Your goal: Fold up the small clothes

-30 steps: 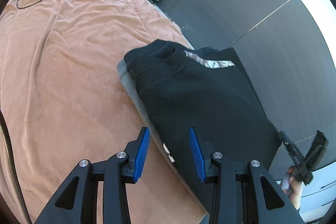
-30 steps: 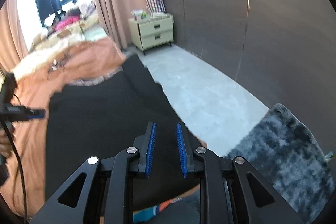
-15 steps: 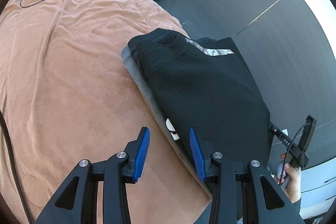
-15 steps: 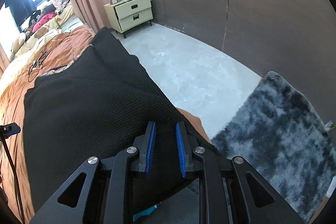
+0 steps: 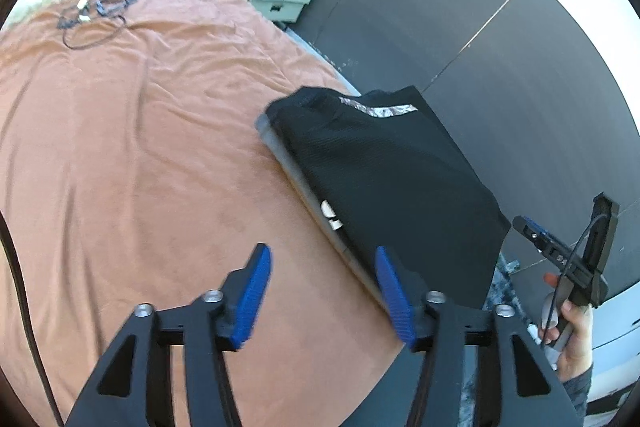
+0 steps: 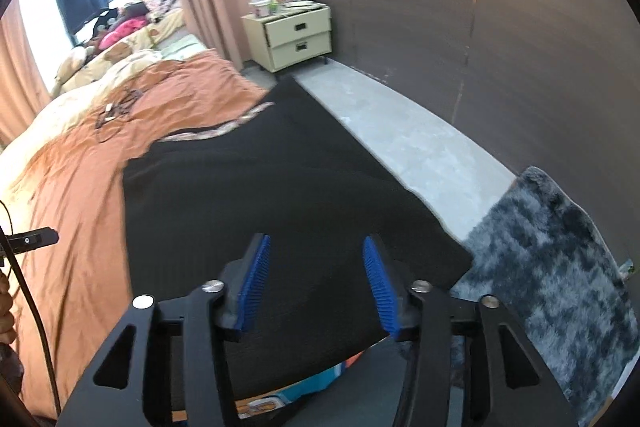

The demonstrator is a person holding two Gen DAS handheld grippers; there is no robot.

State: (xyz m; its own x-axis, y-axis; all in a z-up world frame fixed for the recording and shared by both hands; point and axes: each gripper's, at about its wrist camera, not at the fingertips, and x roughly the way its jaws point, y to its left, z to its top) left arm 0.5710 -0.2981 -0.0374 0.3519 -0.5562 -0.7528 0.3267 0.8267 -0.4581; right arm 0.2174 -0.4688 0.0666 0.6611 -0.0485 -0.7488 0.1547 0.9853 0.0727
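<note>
Left gripper (image 5: 322, 291): jaws opening, wider than a second ago, nothing between the pads; orange bedspread (image 5: 132, 155) visible through the gap. Right gripper (image 6: 316, 283): jaws opening from a near-closed setting, pads clear of the cloth, black fabric lying below the gap, not gripped.

Black garment (image 5: 384, 179): released, lying flat in a folded rectangle at the bed's edge, on top of a grey folded item (image 5: 280, 151) whose long edge protrudes on the bedspread side. Judgement: fold on this piece complete; both tools free for smoothing or for the next item.

View differences, near to far. Left wrist only: grey item under the garment, white print at the garment's near edge, right gripper held in a hand (image 5: 572, 323) beyond the garment's corner. Right wrist only: garment's far side overhanging the bed edge, grey shaggy rug (image 6: 560, 259) on the floor, bedside cabinet (image 6: 292, 35), window with dark clothing hung against it.
</note>
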